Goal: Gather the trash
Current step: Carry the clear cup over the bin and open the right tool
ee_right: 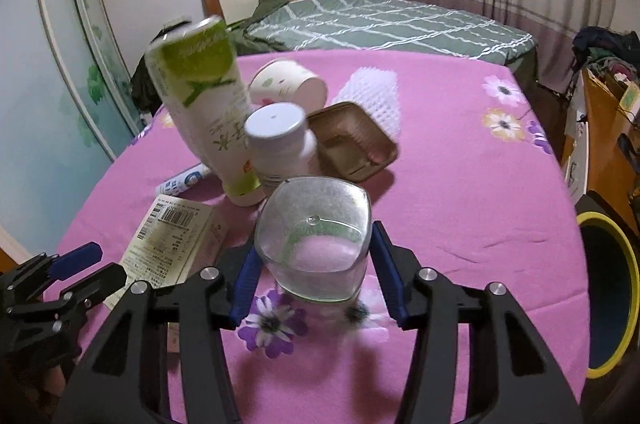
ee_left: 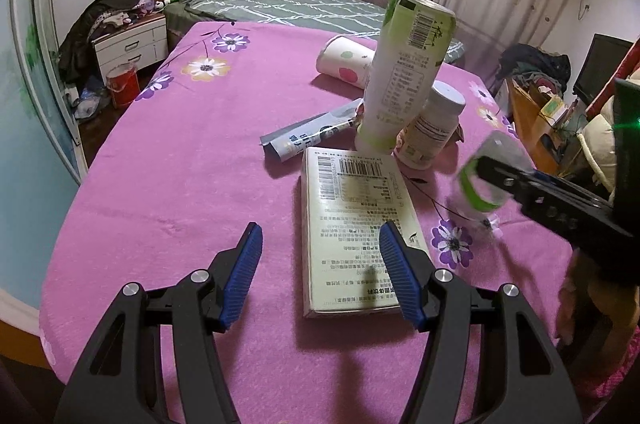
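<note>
Trash lies on a pink flowered cloth point(ee_left: 180, 152). My right gripper point(ee_right: 316, 264) is shut on a clear plastic bottle point(ee_right: 314, 236) with a green label, held above the cloth; it also shows in the left wrist view point(ee_left: 486, 176). My left gripper point(ee_left: 320, 272) is open and empty, its right finger over a flat cream box point(ee_left: 356, 224). Beyond stand a tall green-and-white bottle point(ee_left: 404, 72), leaning, and a white pill bottle point(ee_left: 432, 124). A paper cup point(ee_left: 344, 60) and a grey-blue wrapper point(ee_left: 308, 136) lie nearby.
A brown plastic tray point(ee_right: 352, 140) and white foam netting point(ee_right: 372, 92) lie behind the bottles. A dark bin with a yellow rim point(ee_right: 608, 288) stands at the right edge. A bed point(ee_right: 380, 20) is beyond, a nightstand point(ee_left: 132, 40) and red bucket point(ee_left: 122, 82) at left.
</note>
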